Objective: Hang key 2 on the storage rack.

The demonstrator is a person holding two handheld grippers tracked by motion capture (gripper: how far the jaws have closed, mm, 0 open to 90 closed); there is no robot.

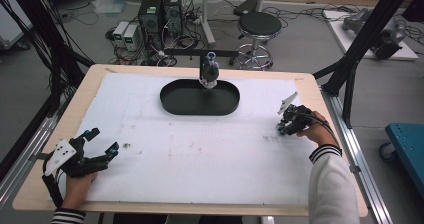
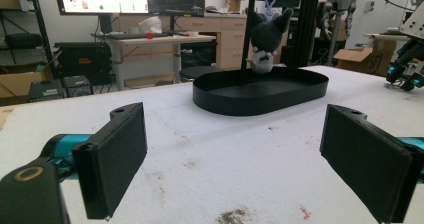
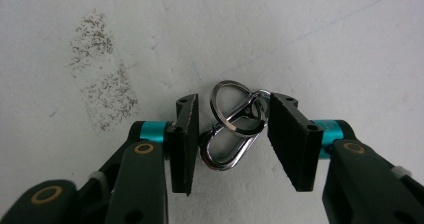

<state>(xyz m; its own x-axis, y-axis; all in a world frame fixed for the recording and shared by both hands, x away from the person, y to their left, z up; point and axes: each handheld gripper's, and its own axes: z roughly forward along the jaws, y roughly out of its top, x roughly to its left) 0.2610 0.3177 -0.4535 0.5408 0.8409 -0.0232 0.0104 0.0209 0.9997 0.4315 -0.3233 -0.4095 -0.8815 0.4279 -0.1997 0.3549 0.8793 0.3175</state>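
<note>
A silver metal clip (image 3: 232, 126) with a ring on it lies flat on the white table cover (image 1: 200, 154) near the right edge. My right gripper (image 3: 232, 139) points down over it, one black pad touching each side of the clip. In the high view that right gripper (image 1: 283, 129) sits at the table's right side. My left gripper (image 1: 105, 140) rests near the front left corner, open wide with nothing between its jaws (image 2: 230, 149). A dark grey plush toy (image 1: 209, 73) with a loop on top hangs at the far rim of an oval black tray (image 1: 172, 104).
The tray (image 2: 300, 91) stands at the back middle of the table. Dark smudges mark the cover (image 3: 100, 74). A black frame post (image 1: 350, 79) rises off the right rear corner; a stool (image 1: 257, 26) and computer boxes stand beyond the far edge.
</note>
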